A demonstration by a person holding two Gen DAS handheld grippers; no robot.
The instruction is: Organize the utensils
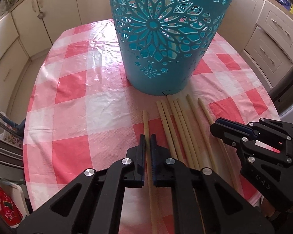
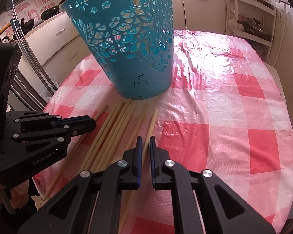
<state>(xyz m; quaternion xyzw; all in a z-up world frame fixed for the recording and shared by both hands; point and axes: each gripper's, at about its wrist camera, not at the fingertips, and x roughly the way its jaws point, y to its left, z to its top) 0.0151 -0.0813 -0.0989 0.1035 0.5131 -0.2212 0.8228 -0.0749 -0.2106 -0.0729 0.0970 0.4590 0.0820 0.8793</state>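
Several pale wooden chopsticks [image 1: 180,125] lie side by side on the pink-and-white checked tablecloth [image 1: 84,97], their far ends near the base of a tall teal cut-out basket [image 1: 166,39]. My left gripper [image 1: 147,136] is shut on the leftmost chopstick [image 1: 145,120], which lies a little apart from the bunch. In the right wrist view, my right gripper [image 2: 146,138] is shut on the rightmost chopstick [image 2: 153,119]. The basket [image 2: 130,48] stands upright just behind the chopstick bunch [image 2: 119,120]. Each gripper shows in the other's view: the right gripper [image 1: 214,125], the left gripper [image 2: 91,123].
The table is oval and its cloth hangs over the near edge. Cream kitchen cabinets [image 1: 39,15] and drawers [image 1: 271,39] surround it. A white shelf rack [image 2: 252,19] stands at the far right. A red patterned item [image 1: 4,204] sits off the table's left edge.
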